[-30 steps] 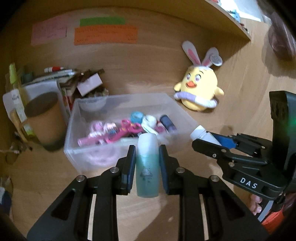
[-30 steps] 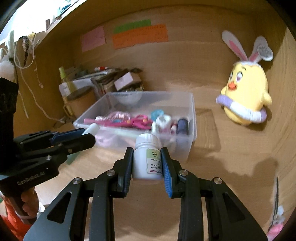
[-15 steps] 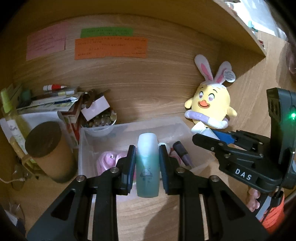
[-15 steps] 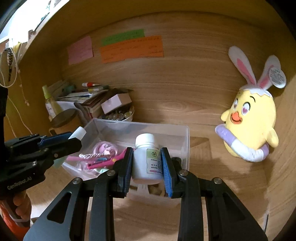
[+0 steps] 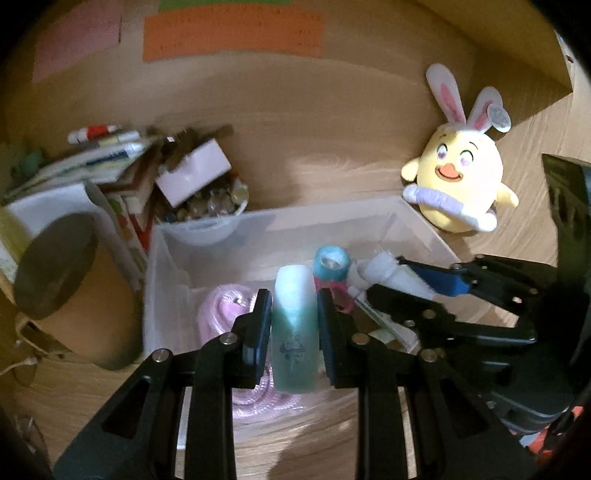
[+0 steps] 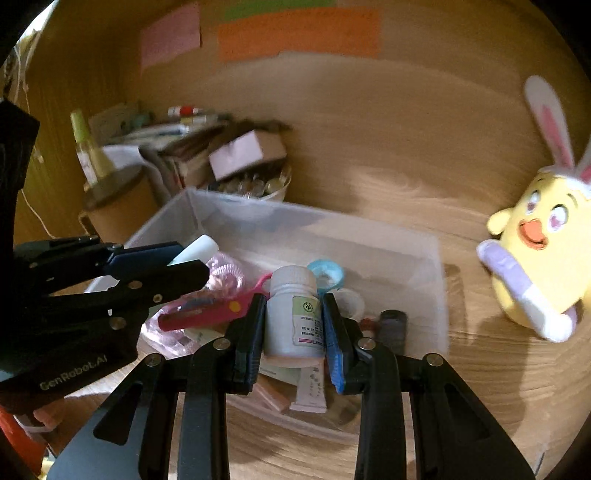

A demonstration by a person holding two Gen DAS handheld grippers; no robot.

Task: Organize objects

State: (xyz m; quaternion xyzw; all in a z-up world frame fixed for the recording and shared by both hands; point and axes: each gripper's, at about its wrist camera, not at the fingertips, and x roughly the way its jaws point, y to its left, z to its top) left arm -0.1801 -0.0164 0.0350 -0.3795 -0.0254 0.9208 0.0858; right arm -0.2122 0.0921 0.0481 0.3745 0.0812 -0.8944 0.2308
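Teal-and-white frosted bottle (image 5: 294, 328) sat pinched in my left gripper (image 5: 294, 325) and white pill bottle (image 6: 293, 314) in my right gripper (image 6: 294, 319), both above the clear plastic bin (image 6: 439, 258); I judged lowering before release wise.

Teal-and-white bottle (image 5: 294, 328), white labelled bottle (image 6: 293, 312), clear bin (image 6: 424, 258), yellow plush (image 5: 461, 181) with pink-lined ears, orange note (image 5: 232, 35).
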